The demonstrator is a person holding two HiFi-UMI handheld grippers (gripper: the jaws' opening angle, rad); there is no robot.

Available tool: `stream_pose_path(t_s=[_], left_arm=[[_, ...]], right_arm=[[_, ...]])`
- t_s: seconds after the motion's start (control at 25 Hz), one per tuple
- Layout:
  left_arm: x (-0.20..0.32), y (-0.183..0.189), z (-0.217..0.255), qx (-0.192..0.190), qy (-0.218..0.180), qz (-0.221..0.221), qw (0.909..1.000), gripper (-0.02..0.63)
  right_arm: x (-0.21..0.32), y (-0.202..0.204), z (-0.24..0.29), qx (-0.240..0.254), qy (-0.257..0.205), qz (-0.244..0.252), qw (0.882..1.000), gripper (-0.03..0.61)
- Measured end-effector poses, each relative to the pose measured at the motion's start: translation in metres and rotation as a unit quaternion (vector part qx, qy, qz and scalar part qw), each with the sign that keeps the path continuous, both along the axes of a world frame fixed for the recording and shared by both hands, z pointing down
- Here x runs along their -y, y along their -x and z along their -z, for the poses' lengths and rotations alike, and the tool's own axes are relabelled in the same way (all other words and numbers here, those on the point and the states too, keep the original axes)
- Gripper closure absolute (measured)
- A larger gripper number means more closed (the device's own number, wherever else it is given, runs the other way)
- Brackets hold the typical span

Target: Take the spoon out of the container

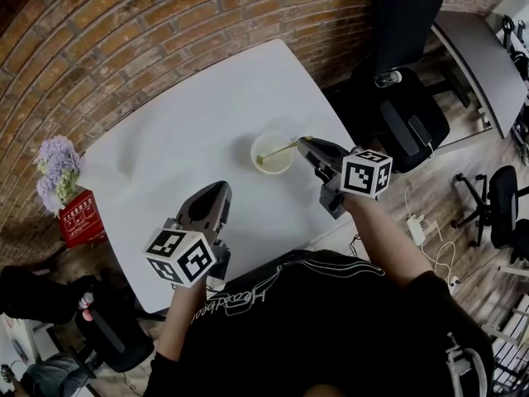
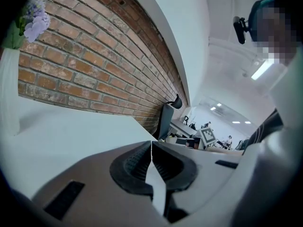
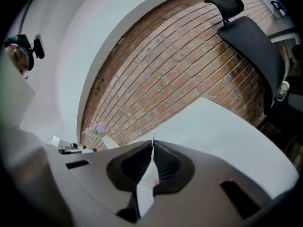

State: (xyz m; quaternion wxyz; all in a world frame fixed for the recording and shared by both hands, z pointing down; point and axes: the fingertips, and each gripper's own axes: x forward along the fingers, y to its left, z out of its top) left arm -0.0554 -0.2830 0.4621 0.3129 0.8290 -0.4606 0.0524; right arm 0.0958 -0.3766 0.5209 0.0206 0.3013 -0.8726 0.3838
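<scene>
A pale round container (image 1: 273,153) stands on the white table (image 1: 182,131), right of middle. A light green spoon (image 1: 279,150) lies in it, bowl end down and handle slanting up to the right over the rim. My right gripper (image 1: 305,143) meets the end of that handle with its jaws shut on it. In the right gripper view a thin sliver sticks out between the closed jaws of the right gripper (image 3: 152,144), and the container is hidden. My left gripper (image 1: 220,188) hovers over the table's near edge, shut and empty. The left gripper (image 2: 151,144) faces the brick wall.
Purple flowers (image 1: 54,165) and a red box (image 1: 81,217) stand at the table's left corner. A brick wall (image 1: 165,23) runs behind the table. A black office chair (image 1: 398,98) is at the right. A power strip (image 1: 416,230) lies on the floor.
</scene>
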Motion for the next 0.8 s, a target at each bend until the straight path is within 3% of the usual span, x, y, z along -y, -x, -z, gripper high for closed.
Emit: stream_pose_path(t_s=[0.4,0.8], left_arm=[[-0.008,-0.003,0.016,-0.004,-0.016,0.001,0.9999,0.606],[-0.008,-0.006,0.039,-0.01,-0.041,0.002,0.9991,0.606]], right_arm=[[-0.004,-0.006,0.026,-0.007,-0.032,0.003,0.999,0.578],[-0.017,-0.011,0.079,0.017,-0.07,0.021,0.997,0.578]])
